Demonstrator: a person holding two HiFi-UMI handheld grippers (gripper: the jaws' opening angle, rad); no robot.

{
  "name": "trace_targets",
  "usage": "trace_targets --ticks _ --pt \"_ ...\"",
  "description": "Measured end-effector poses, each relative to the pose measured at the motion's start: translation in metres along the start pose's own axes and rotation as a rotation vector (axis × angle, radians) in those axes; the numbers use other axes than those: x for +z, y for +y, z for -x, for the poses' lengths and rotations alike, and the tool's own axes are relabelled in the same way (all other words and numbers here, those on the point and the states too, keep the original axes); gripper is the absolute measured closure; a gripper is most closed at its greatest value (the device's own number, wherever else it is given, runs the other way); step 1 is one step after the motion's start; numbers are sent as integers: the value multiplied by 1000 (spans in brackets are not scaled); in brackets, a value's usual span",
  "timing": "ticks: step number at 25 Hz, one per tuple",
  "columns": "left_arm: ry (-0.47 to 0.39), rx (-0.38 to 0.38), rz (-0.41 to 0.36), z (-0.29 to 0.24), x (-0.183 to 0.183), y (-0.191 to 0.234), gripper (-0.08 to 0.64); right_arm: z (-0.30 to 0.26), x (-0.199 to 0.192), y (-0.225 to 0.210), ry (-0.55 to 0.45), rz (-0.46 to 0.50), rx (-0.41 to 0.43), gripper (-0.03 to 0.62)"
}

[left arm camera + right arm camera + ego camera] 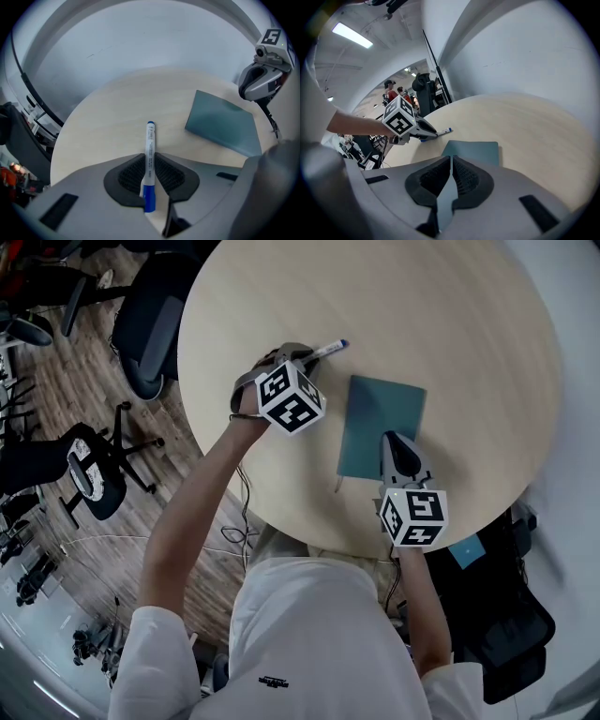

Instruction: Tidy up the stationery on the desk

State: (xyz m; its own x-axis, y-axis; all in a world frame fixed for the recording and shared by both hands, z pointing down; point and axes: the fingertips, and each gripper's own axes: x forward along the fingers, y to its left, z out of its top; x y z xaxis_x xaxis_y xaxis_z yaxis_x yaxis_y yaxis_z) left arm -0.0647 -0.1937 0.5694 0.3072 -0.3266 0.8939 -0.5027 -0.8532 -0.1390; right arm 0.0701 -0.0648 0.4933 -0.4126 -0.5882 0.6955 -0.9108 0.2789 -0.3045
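A white marker (pixel 328 350) with blue ends lies low over the round wooden table (pixel 450 324), pointing toward its far side. My left gripper (pixel 305 357) is shut on the marker (pixel 150 150), whose barrel runs between the ribbed pads (pixel 131 173). Right of it lies a teal notebook (pixel 380 423), flat on the table. My right gripper (pixel 394 439) sits over the notebook's near right part. In the right gripper view its jaws are shut on a thin teal edge of the notebook (pixel 474 151). The right gripper (pixel 265 77) also shows beyond the notebook (pixel 225 124) in the left gripper view.
Black office chairs (pixel 150 315) stand on the wood floor left of the table. A black bag (pixel 497 615) sits on the floor at the right. A small stick-like thing (pixel 337 485) pokes out at the notebook's near left corner. People stand far back (pixel 393 93).
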Motion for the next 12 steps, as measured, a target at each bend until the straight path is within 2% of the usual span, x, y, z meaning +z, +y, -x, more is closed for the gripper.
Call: trace_targets --ticks 2,7,12 --pt "-8 4 33 4 0 -3 485 2 1 1 -4 2 2 548" --pt "-60 -25 198 20 3 -19 485 8 0 1 -14 5 7 548" --pt "-99 -29 285 37 5 -29 485 14 0 5 -21 13 12 548"
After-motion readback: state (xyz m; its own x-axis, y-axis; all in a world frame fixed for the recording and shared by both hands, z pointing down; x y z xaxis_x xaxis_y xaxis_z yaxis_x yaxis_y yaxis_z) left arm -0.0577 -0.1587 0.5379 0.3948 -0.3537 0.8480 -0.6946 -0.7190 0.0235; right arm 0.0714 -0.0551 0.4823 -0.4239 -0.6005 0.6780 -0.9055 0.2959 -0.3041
